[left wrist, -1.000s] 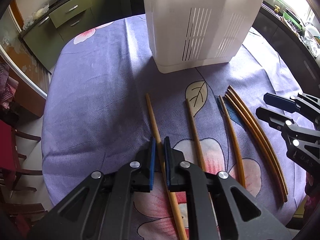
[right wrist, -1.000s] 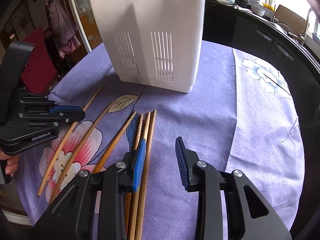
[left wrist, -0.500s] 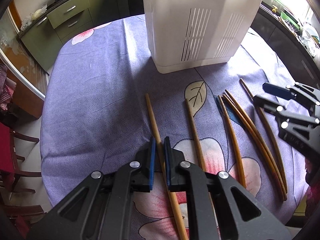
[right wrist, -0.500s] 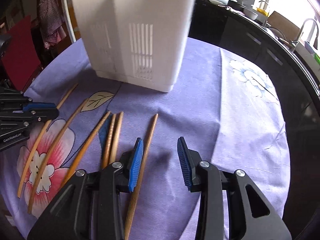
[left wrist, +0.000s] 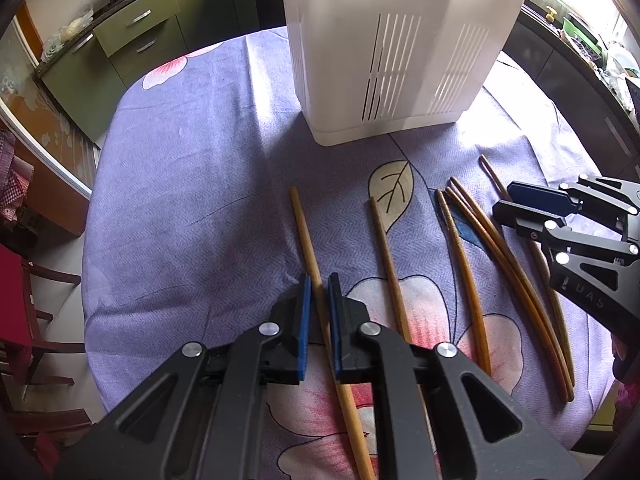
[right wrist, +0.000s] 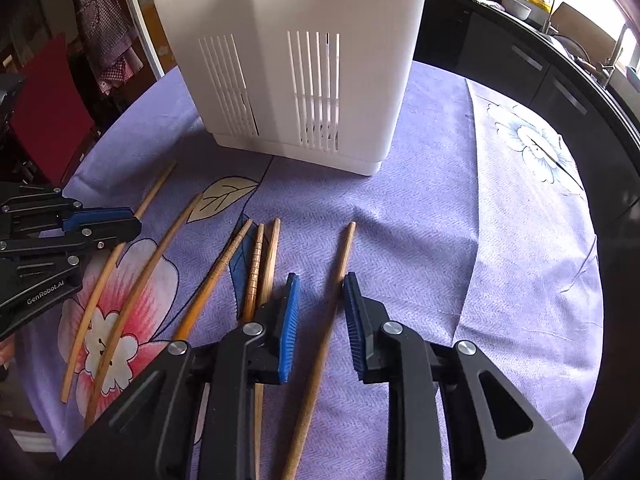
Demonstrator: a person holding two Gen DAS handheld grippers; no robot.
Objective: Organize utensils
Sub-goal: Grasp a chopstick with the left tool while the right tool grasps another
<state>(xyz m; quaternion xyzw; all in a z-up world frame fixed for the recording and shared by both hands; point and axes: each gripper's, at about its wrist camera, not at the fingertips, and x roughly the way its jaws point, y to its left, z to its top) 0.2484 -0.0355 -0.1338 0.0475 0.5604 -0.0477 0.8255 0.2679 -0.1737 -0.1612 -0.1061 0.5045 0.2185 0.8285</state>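
Several wooden chopsticks lie side by side on a purple floral tablecloth (left wrist: 180,200). Behind them stands a tall white slotted utensil holder (left wrist: 400,60) (right wrist: 288,60). My left gripper (left wrist: 319,280) (right wrist: 134,220) is shut on the leftmost chopstick (left wrist: 304,232) (right wrist: 156,188), which still rests on the cloth. My right gripper (right wrist: 322,280) (left wrist: 505,200) straddles the rightmost chopstick (right wrist: 346,248) (left wrist: 490,168), which lies apart from the others. Its jaws are closing; a gap still shows between the left pad and the stick.
Between the two grippers lie a single chopstick (left wrist: 384,240) and a close group of three (right wrist: 256,260). The round table's edge curves off near both grippers. A red chair (left wrist: 16,280) stands left, and dark kitchen counters (right wrist: 540,60) run behind on the right.
My right gripper shifted right, off the chopstick bundle. One chopstick now lies apart to the right, and the jaws have narrowed around it. The left gripper has stayed put.
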